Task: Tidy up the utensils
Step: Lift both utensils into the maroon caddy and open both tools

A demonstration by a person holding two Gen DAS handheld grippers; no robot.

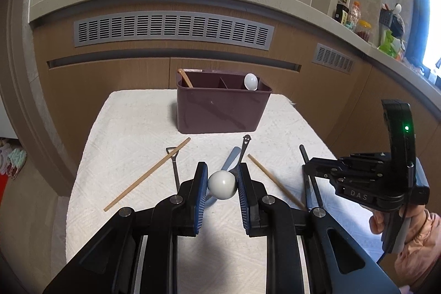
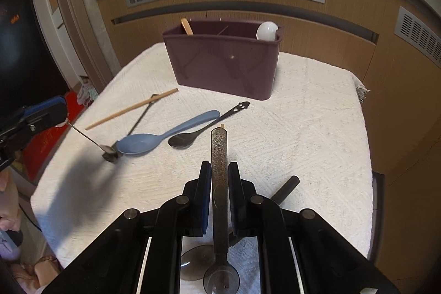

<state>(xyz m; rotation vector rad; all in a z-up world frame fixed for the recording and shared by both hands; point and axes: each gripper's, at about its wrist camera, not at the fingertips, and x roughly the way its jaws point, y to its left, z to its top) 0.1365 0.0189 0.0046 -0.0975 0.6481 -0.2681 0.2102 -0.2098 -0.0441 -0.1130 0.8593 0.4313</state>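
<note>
Gripping a white ball-ended utensil (image 1: pixel 222 184), left gripper (image 1: pixel 222 185) is closed on the ball between its 2 blue pads; in the right wrist view a thin metal stem runs from that gripper down to a small dark head (image 2: pixel 110 153) touching the white cloth (image 2: pixel 303 128) on the table, just beside the blue spoon (image 2: pixel 165 135) bowl. Right gripper (image 2: pixel 219 183) is clamped on a dark speckled spoon handle (image 2: pixel 219 156), handle pointing to 12 o'clock, its smoky clear bowl (image 2: pixel 220 280) back at 6 o'clock between the arms. A 2nd dark bowl (image 2: pixel 197 262) lies beside it at 7 o'clock; can't tell what it belongs to. A black rod (image 2: pixel 286 188) lies at 4 o'clock of the right gripper on the cloth.

Maroon utensil caddy (image 1: pixel 223 106) stands at 12 o'clock, far edge of the cloth, divided inside; a wooden handle (image 1: pixel 185 77) leans in its left section, a white spoon (image 1: pixel 250 81) in its right.

Loose on the cloth: black smiley-handle spoon (image 2: pixel 206 126) just right of the blue spoon, 1 chopstick (image 1: pixel 147 174) at 10 o'clock of the left gripper crossing a thin black utensil (image 1: pixel 173 164), another chopstick (image 1: pixel 275 181) at 2 o'clock.
</note>
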